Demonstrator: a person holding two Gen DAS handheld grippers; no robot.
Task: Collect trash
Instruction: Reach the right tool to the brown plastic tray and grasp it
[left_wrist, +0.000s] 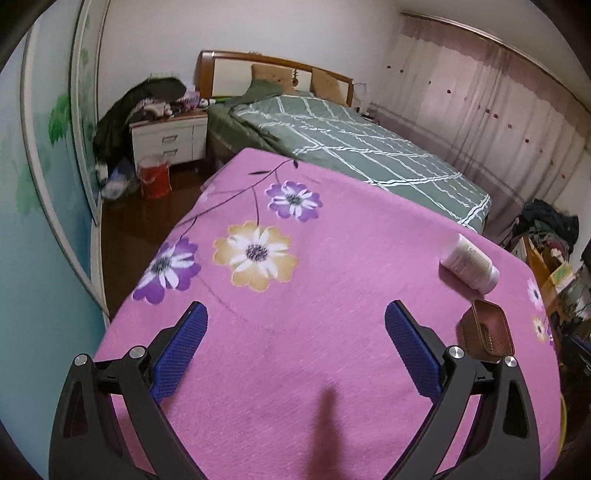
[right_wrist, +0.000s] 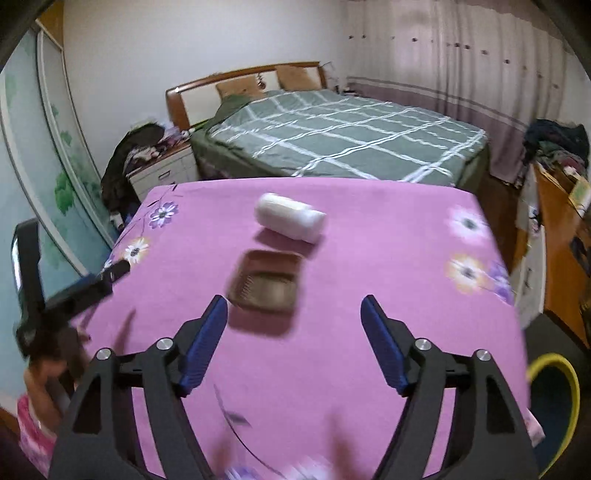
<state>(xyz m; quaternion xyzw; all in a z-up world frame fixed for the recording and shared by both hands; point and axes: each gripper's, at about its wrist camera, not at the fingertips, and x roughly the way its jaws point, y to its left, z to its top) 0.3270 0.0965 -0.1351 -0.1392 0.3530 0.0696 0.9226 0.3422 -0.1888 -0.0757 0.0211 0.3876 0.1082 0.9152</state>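
1. Left wrist view: the left hand-held gripper (left_wrist: 295, 332) is released and empty over the pink flowered worktop (left_wrist: 332, 240); the white bottle (left_wrist: 469, 264) and brown tray (left_wrist: 487, 330) lie at its right
2. Right wrist view: the right hand-held gripper (right_wrist: 293, 321) is released; the brown tray (right_wrist: 264, 280) lies just ahead, the white bottle (right_wrist: 290, 218) beyond

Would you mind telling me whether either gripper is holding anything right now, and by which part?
Nothing is held: the left gripper and right gripper are both open and empty.
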